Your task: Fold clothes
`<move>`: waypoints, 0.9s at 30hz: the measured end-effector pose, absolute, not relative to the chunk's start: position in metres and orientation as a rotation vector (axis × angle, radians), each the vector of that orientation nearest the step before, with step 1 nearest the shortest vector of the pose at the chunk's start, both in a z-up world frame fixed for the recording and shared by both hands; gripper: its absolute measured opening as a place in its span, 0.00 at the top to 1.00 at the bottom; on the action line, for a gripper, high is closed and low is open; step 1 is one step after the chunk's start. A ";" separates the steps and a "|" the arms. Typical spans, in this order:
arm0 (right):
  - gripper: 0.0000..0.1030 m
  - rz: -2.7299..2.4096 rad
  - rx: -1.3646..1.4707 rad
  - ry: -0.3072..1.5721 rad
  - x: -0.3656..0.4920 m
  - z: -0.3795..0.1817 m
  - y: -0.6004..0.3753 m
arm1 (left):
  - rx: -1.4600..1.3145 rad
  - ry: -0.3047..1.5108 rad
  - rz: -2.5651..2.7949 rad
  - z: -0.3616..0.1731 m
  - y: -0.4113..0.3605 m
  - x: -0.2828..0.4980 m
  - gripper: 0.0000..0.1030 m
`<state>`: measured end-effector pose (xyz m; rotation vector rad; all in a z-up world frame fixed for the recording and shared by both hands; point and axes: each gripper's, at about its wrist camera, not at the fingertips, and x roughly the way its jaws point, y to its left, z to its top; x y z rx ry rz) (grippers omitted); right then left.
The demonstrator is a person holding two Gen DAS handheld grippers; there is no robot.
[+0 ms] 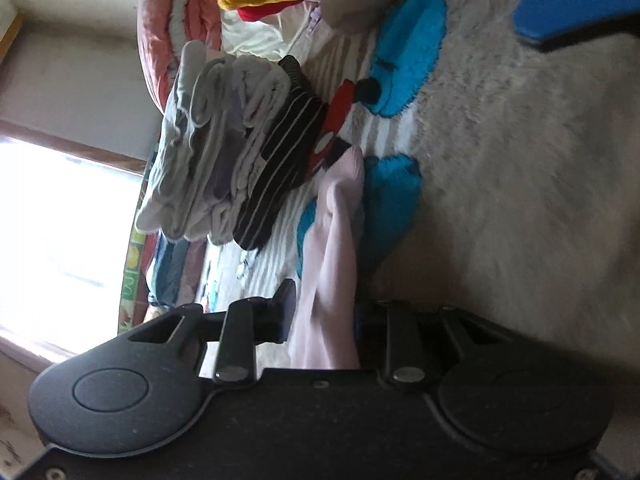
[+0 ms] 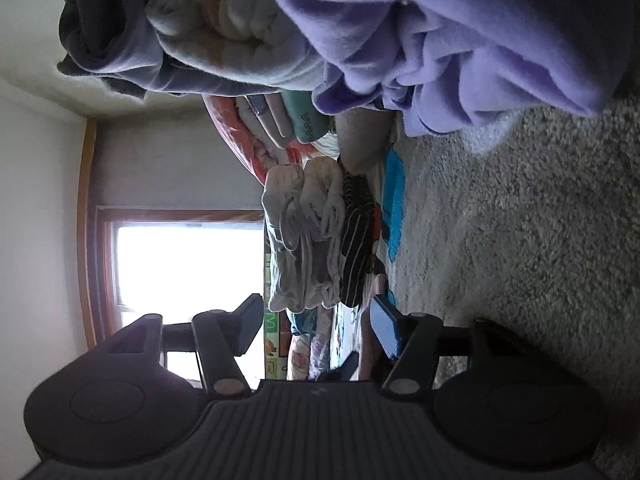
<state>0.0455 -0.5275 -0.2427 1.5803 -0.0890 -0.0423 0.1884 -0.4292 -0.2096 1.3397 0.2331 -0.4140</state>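
Pale pink garment (image 1: 336, 248) pinched in left gripper (image 1: 320, 312), trailing onto grey carpet (image 1: 520, 200) beside folded stack (image 1: 228, 160). Right gripper (image 2: 316, 320) jaws apart, empty, near purple fleece pile (image 2: 460, 40).

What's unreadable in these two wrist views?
- Left wrist: the left tool pinches a pink garment; its right finger is hidden behind the cloth.
- Left wrist: window blown out.
- Right wrist: purple garment cut off by the top edge; type unclear.
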 end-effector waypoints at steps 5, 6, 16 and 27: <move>0.38 -0.036 1.584 -0.115 0.044 -0.243 -0.529 | 1.365 0.243 -0.392 -0.216 -0.443 0.201 0.97; 0.38 -0.031 1.584 -0.121 0.040 -0.244 -0.529 | 1.343 0.252 -0.391 -0.213 -0.443 0.205 0.96; 0.35 0.004 1.476 -0.132 0.033 -0.231 -0.519 | 0.947 0.326 -0.436 -0.120 -0.396 0.217 0.95; 0.34 0.284 0.675 0.249 0.082 -0.158 -0.386 | 0.518 0.439 -0.529 -0.031 -0.298 0.233 0.96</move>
